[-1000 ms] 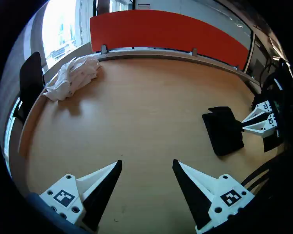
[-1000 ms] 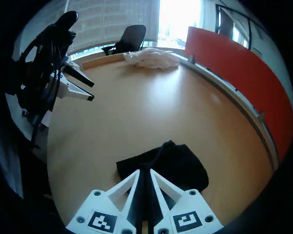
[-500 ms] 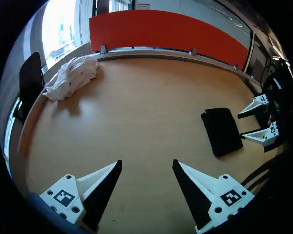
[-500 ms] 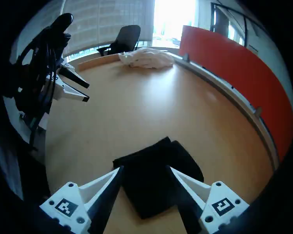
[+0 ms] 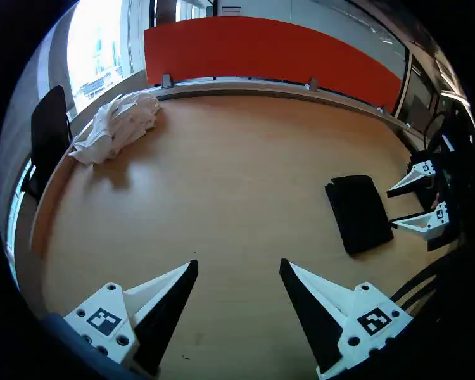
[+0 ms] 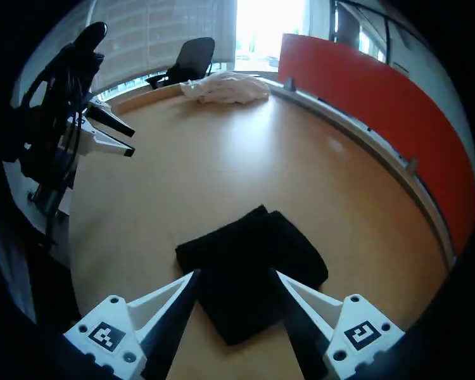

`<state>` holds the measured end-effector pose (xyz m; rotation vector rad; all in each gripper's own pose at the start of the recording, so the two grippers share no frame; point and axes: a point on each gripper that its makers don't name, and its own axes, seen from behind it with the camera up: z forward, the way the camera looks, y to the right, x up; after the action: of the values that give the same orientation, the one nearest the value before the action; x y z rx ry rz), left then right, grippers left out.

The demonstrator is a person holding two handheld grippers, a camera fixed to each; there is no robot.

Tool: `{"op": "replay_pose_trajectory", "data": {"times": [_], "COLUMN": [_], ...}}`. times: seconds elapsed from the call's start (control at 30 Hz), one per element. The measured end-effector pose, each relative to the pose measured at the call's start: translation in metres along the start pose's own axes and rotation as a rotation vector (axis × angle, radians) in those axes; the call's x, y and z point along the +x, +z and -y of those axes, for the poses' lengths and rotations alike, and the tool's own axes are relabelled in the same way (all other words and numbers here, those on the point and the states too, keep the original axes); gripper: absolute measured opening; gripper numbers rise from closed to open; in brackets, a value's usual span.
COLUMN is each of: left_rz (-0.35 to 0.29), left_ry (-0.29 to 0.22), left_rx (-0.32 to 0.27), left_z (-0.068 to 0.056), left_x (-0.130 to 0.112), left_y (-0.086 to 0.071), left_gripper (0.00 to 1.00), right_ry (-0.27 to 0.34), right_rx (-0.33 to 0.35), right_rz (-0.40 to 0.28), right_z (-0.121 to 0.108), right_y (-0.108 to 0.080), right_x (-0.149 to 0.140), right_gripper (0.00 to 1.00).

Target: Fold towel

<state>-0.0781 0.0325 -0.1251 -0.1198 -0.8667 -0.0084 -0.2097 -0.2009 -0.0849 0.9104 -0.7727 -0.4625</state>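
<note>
A black towel (image 6: 253, 266) lies folded into a flat rectangle on the wooden table, directly in front of my right gripper (image 6: 236, 273), which stands open just above its near edge without touching it. In the left gripper view the same black towel (image 5: 358, 213) rests at the right side of the table, with the right gripper (image 5: 390, 206) open beside it. My left gripper (image 5: 237, 265) is open over bare wood, holding nothing. In the right gripper view the left gripper (image 6: 131, 143) appears far off at the left, held by a hand in a dark sleeve.
A crumpled white cloth (image 5: 116, 124) sits at the table's far left corner, also the white cloth (image 6: 221, 88). An orange divider panel (image 5: 269, 54) runs along the table's back edge. A black office chair (image 6: 190, 60) stands beyond the table by the window.
My right gripper let go of the black towel, opened and drew back slightly. The towel now lies flat on the table. My left gripper stayed in place.
</note>
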Motion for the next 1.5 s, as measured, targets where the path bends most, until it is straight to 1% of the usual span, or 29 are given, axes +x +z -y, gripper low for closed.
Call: {"op": "replay_pose_trajectory", "data": {"times": [0.47,0.73,0.83,0.9,1.07,1.17,1.3,1.37,1.43,1.5], "left_rz": [0.003,0.004,0.004,0.004,0.003,0.002,0.004,0.004,0.004,0.005], "left_ry": [0.003,0.005,0.006,0.006,0.002,0.000,0.001,0.003,0.004,0.004], "left_rx": [0.001,-0.003,-0.004,-0.005,-0.006,-0.006,-0.006,-0.006,-0.007,-0.007], "left_z": [0.000,-0.003,-0.003,-0.003,-0.004,-0.003,-0.003,-0.003,-0.003,-0.003], "left_x": [-0.001,-0.001,-0.001,-0.001,-0.001,-0.001,-0.001,-0.001,-0.001,-0.001], "left_y": [0.000,0.001,0.001,0.001,0.001,0.001,0.002,0.002,0.002,0.002], "left_gripper": [0.96,0.96,0.96,0.96,0.96,0.96,0.96,0.96,0.96,0.96], "right_ry": [0.052,0.078,0.085,0.088,0.093,0.096,0.100,0.100,0.101,0.104], "right_rx": [-0.031,-0.042,-0.043,-0.041,-0.036,-0.034,-0.033,-0.033,-0.034,-0.033], "right_rz": [0.095,0.118,0.128,0.138,0.159,0.163,0.169,0.172,0.173,0.173], "right_z": [0.001,0.000,0.000,0.000,0.002,0.002,0.003,0.003,0.003,0.004], "right_y": [-0.005,-0.008,-0.008,-0.008,-0.009,-0.010,-0.010,-0.009,-0.008,-0.007], "right_x": [-0.063,-0.078,-0.083,-0.086,-0.095,-0.097,-0.099,-0.100,-0.101,-0.102], "right_gripper": [0.82,0.81,0.78,0.74,0.58,0.52,0.51,0.49,0.44,0.37]}}
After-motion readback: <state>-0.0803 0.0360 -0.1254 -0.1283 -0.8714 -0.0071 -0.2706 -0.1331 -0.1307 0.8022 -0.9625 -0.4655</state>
